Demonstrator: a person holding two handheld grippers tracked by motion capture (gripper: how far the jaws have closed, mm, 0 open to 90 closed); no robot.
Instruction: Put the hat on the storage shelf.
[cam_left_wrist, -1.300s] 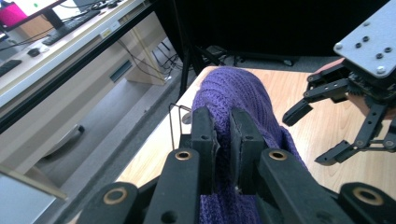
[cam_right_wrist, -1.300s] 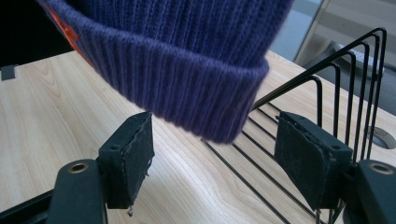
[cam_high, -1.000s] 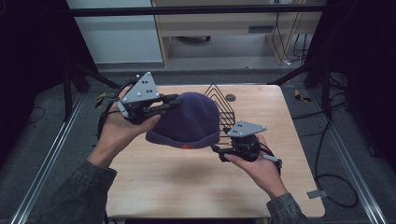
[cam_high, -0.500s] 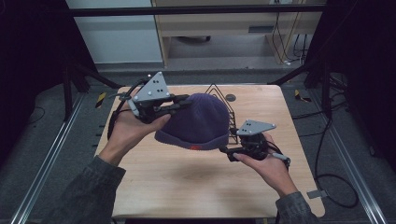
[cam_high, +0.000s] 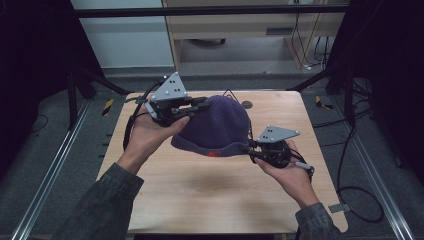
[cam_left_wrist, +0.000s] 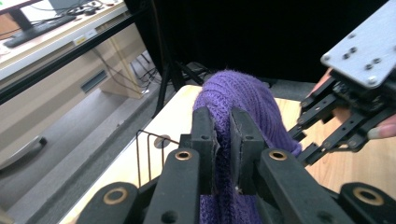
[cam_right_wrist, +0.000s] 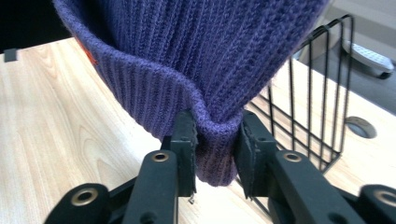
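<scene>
Resting under everything, a pale wooden table (cam_high: 210, 200), carrying the work at about its middle. Hanging just above it, a purple knitted hat (cam_high: 215, 127), being stretched between two hand-held grippers so that it is staying spread out and off the wood. Standing behind the hat near the table's far edge, a black wire rack (cam_right_wrist: 317, 93), probably waiting as the place for the hat, though that is only a guess. Pinching the top of the hat from the left, the left gripper (cam_high: 192, 106), its jaws clamped tight on a fold of knit, likely holding the crown up. Gripping the folded brim at the lower right, the right gripper (cam_high: 252, 148), its jaws having just been closing and now squeezing a thick roll of the cuff between them, seemingly taking a second hold for steadier carrying. Showing on the brim, a small orange tag (cam_high: 214, 154).
</scene>
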